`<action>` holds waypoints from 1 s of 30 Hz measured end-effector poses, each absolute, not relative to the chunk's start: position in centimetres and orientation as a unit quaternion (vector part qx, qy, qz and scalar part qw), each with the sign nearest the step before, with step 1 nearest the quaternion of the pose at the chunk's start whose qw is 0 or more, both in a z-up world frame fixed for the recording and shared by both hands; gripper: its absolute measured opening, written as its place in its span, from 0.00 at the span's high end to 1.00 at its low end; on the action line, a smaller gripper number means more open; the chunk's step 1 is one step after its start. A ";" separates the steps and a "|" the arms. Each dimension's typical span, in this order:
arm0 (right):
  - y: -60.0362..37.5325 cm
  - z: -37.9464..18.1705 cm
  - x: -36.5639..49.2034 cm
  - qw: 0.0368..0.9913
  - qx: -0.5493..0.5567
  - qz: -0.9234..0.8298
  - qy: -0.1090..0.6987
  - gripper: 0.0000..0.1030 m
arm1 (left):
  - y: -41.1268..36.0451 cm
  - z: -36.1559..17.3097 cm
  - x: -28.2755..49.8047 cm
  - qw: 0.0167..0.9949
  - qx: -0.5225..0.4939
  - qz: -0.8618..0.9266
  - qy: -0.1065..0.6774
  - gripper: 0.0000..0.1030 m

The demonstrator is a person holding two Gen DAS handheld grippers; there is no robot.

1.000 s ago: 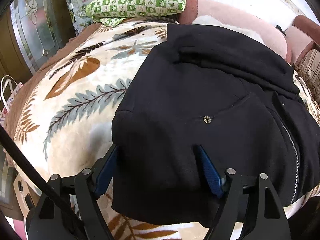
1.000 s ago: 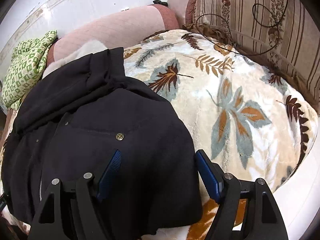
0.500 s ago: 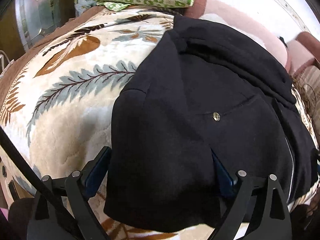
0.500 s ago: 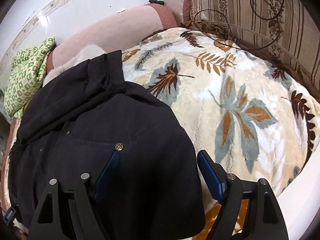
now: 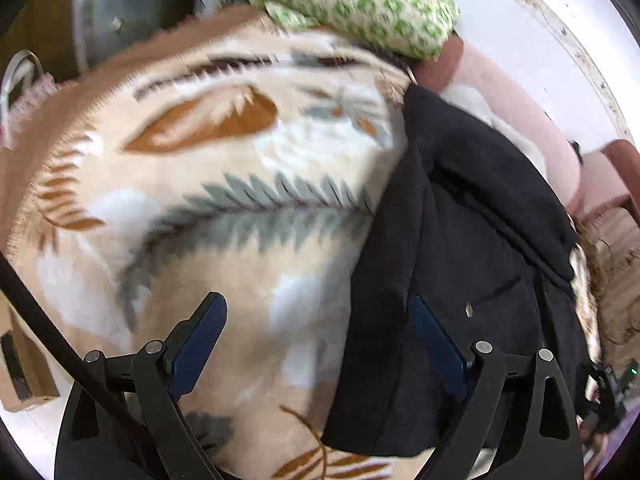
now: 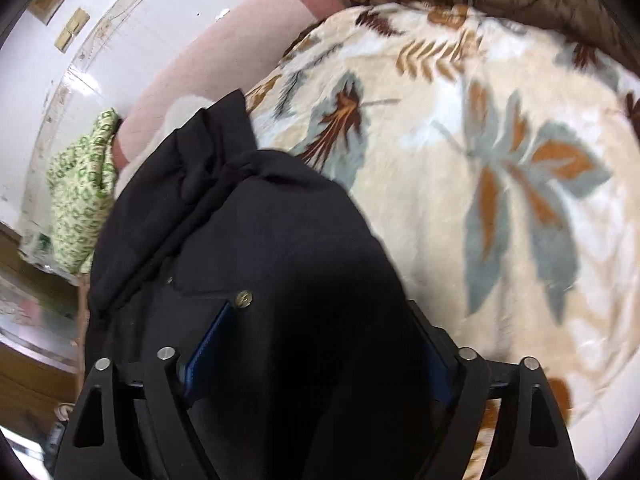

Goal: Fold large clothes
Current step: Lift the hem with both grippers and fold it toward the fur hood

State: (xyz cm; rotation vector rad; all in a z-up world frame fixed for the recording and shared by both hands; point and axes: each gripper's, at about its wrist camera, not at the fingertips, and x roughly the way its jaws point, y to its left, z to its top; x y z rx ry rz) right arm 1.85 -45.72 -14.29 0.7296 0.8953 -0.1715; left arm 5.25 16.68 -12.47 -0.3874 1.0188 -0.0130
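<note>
Across most of both frames I see the leaf-patterned blanket (image 5: 240,208) spread over the bed, filling the left and centre of my left wrist view and the right half of my right wrist view. On it lies the black coat (image 6: 248,248), the next largest thing: it takes the right side of the left view and the lower left and centre of the right view, its collar end pointing toward the pink headboard cushion (image 6: 208,60) at the top. A green-patterned pillow (image 5: 352,4) sits at the top of the left view. I judge the fold to be partway along: the coat looks narrowed, with its sides apparently turned in and its left edge lying straight along the blanket, but it is long and not yet doubled end over end, so the lengthwise fold is what remains. A brass snap button (image 6: 243,298) shows on the front panel near the lower centre of the right view. My left gripper (image 5: 320,344) is spread wide; its left finger hangs over bare blanket, its right one over the coat's edge, and I cannot tell whether that one touches. It grips nothing. My right gripper (image 6: 316,356) is also wide apart, with the coat's hem bulging up between its blue pads (image 6: 208,348); the cloth hides the right pad largely, and I see no pinch on it.
</note>
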 end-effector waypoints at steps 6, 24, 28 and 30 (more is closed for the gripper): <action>-45.6 -14.4 1.4 0.834 0.353 -0.072 0.417 0.13 | 15.0 -14.0 5.0 0.830 -0.212 -0.057 0.512 0.10; -44.3 -14.8 1.8 0.836 0.341 -0.042 0.428 0.06 | 13.6 -15.4 5.8 0.775 -0.298 -0.182 0.527 0.38; -44.1 -15.0 1.4 0.825 0.371 0.001 0.425 0.06 | 13.1 -15.1 4.6 0.774 -0.299 -0.192 0.524 0.38; -44.3 -15.2 1.0 0.818 0.393 0.021 0.420 0.06 | 12.6 -15.6 4.3 0.774 -0.291 -0.188 0.530 0.38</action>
